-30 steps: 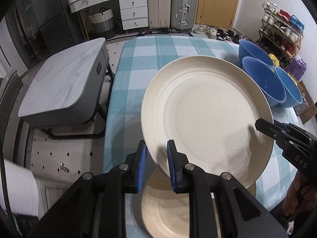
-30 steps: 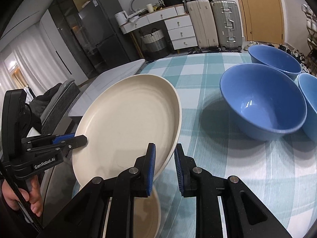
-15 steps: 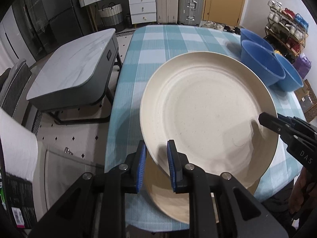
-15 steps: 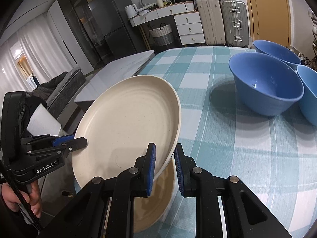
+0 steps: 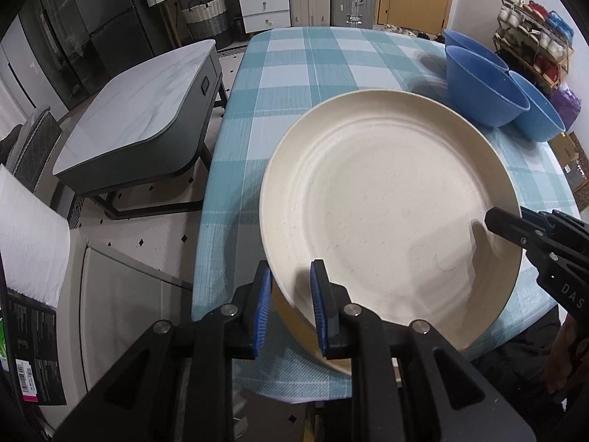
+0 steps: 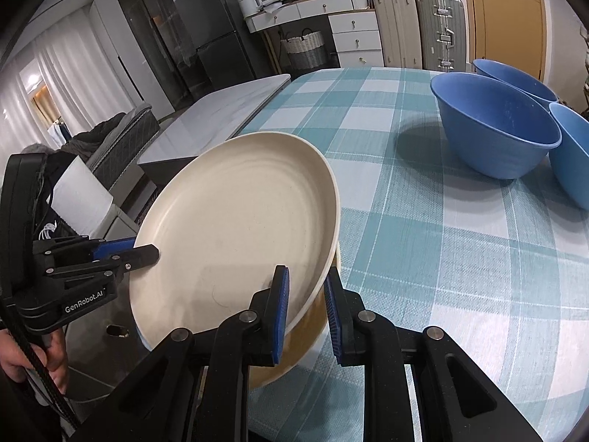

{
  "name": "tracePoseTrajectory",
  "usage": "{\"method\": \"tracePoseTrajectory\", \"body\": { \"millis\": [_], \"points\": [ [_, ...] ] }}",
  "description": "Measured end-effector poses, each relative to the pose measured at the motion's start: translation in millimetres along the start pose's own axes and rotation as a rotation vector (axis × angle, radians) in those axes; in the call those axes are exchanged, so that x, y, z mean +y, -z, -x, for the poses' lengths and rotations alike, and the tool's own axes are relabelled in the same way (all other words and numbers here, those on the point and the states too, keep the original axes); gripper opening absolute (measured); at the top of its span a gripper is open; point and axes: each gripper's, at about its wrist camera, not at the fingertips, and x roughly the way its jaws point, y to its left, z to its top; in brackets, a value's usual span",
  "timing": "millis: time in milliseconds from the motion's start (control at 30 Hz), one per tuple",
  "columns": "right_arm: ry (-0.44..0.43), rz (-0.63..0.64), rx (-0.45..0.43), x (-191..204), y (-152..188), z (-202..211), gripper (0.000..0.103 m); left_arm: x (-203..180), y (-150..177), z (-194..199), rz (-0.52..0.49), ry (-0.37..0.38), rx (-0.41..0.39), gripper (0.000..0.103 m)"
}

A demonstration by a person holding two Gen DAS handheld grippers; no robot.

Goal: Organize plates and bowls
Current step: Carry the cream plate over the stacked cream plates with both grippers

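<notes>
A large cream plate [image 5: 386, 199] is held in the air over the near table edge, also shown in the right wrist view [image 6: 239, 235]. My left gripper [image 5: 291, 294] is shut on its near-left rim. My right gripper [image 6: 305, 302] is shut on its opposite rim and shows in the left wrist view [image 5: 515, 228]. A second cream plate [image 6: 298, 350] lies on the table just below, mostly hidden. Three blue bowls [image 5: 486, 88] stand at the table's right side, also in the right wrist view [image 6: 497, 125].
The table has a teal checked cloth [image 5: 313, 73]. A grey side table [image 5: 136, 110] stands to its left. Drawers, suitcases and a door line the back wall. A shoe rack [image 5: 533, 25] stands at the right.
Both grippers have lifted the held plate and drawn it back toward the near table edge. The lower plate has become more exposed underneath. The bowls have not moved.
</notes>
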Motion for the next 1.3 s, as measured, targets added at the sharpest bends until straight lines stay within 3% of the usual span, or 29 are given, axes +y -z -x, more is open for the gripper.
{"method": "tracePoseTrajectory", "body": {
  "millis": [833, 1167, 1300],
  "points": [
    [0.049, 0.103, 0.022, 19, 16, -7, 0.021, -5, 13, -20, -0.087, -0.066, 0.031, 0.022],
    [0.031, 0.111, 0.047, 17, 13, -5, 0.022, 0, 15, -19, -0.055, -0.034, 0.030, 0.022],
    [0.108, 0.163, 0.017, 25, 14, -3, 0.023, 3, 17, -19, -0.012, -0.003, 0.026, 0.022]
  ]
}}
